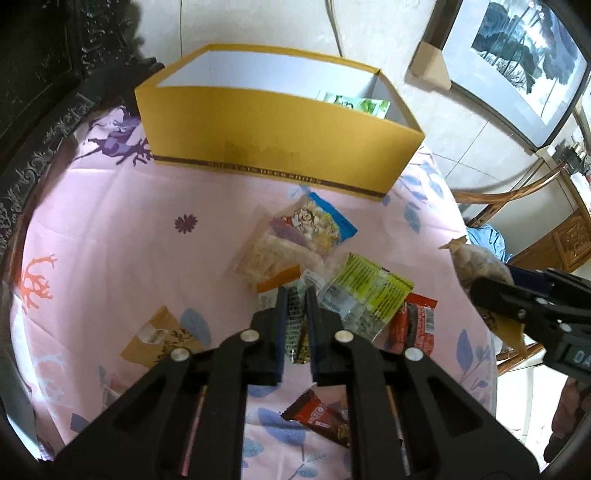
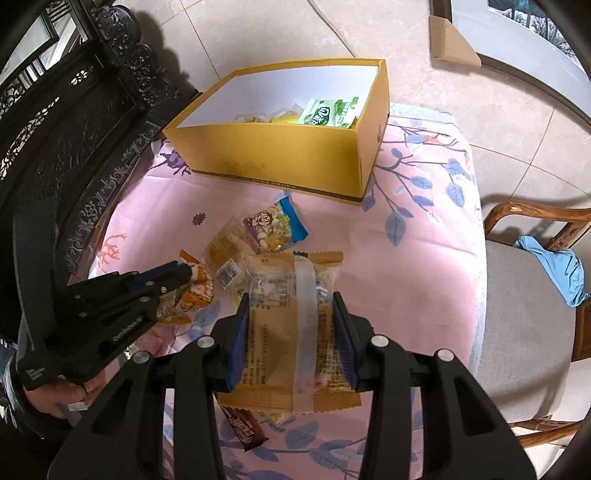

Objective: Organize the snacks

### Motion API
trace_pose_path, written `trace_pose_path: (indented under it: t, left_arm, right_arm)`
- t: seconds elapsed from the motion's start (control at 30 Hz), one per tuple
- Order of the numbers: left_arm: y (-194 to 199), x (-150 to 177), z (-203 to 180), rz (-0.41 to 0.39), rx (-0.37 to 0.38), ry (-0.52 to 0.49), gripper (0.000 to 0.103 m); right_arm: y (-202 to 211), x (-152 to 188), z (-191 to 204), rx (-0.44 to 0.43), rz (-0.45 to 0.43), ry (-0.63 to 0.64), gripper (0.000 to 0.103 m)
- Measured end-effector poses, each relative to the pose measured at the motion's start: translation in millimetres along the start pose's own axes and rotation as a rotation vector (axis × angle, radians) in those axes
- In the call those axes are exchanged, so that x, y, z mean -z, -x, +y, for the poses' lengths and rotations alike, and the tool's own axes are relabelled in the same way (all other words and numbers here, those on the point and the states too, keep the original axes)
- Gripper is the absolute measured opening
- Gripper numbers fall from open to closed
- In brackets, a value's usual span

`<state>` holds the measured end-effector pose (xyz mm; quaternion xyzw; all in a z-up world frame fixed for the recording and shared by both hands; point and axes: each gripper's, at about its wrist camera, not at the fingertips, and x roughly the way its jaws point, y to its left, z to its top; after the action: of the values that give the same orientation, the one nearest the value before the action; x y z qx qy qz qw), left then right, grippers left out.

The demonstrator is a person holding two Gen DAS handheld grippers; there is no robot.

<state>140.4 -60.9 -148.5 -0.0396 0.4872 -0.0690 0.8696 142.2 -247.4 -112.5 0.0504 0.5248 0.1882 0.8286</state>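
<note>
Here, the right gripper [image 2: 291,332] clamps a tan plastic-wrapped cake packet [image 2: 286,325] above the table [image 2: 406,258]; the left gripper [image 1: 295,325] pinches a small dark patterned snack wrapper [image 1: 295,328].

Snack packets [image 2: 273,229] lie on the tabletop [image 2: 424,258] ahead of the right hand-held gripper [image 2: 291,295]; the box [image 2: 280,155] sits beyond them, a chair [image 2: 528,332] to the right.

**Tiled Room, Carved Furniture**

A round table [image 2: 424,258] wore a pink cloth [image 1: 110,229] printed with blue leaves. Beige floor tiles [image 2: 288,33] spread beyond it. Dark carved wooden furniture [image 2: 74,122] stood along the left. A wooden armchair [image 2: 532,295] with a grey seat held a blue cloth [image 2: 554,269]. 1 framed landscape picture [image 1: 517,62] leaned nearby, cardboard [image 2: 452,37] guarding its corner.
</note>
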Motion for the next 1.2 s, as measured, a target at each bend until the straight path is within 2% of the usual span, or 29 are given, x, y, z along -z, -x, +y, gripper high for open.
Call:
trace_pose_path:
  t: [0.4,0.77,1.0,1.2]
  left_arm:
    - [47,-10,-3,-0.096,-0.054,-0.051,0.009]
    - [71,-38,5,-0.17,-0.117,-0.057,0.009]
    - [86,-80,5,-0.246,-0.162,-0.098,0.009]
    - [80,-126,10,-0.287,-0.182,-0.108,0.009]
  right_arm:
    - [12,-2,7,-0.017,-0.035,0.009,0.042]
    - [34,-16,18,-0.007,-0.117,0.039,0.041]
    - [57,-41,24,-0.013,-0.215,0.037,0.041]
    - [60,-88,32,0.024,-0.291,0.102,0.041]
